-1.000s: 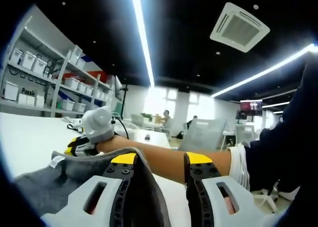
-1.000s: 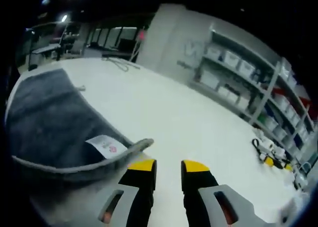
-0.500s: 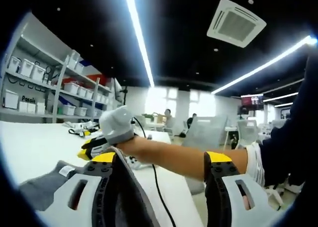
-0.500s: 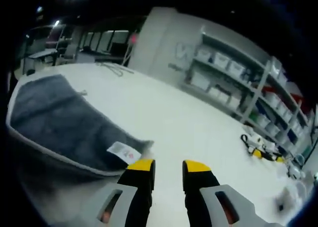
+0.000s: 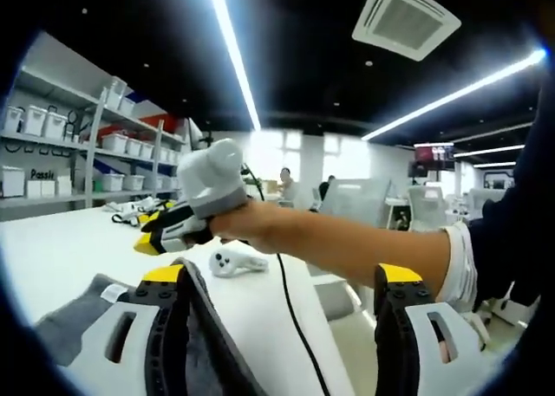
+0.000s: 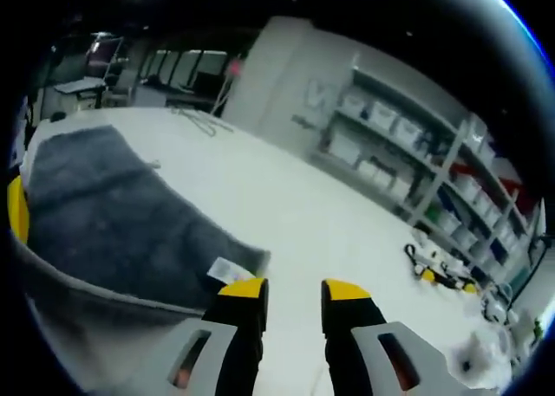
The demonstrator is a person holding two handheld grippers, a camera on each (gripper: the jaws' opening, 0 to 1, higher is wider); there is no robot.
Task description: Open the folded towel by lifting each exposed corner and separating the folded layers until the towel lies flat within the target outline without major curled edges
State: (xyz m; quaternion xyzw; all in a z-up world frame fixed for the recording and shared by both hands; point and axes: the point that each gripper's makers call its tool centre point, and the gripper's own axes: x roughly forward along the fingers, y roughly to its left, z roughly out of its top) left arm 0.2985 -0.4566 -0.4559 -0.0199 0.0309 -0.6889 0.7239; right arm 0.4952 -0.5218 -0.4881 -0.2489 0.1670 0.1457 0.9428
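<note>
The left tongs (image 5: 282,283) gape wide, towel (image 6: 113,231) draped against one jaw; the right tongs (image 6: 290,294) are narrow, empty. Spread on the desk (image 6: 303,205), its lifted near edge may curl if dropped.

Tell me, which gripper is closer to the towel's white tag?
Right. The right gripper has its tips right beside the tag on the towel. The left gripper sits at a different part of the towel, with the tag off to its side.

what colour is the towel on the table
Dark grey with a lighter grey edge, the towel shows best in the right gripper view.
</note>
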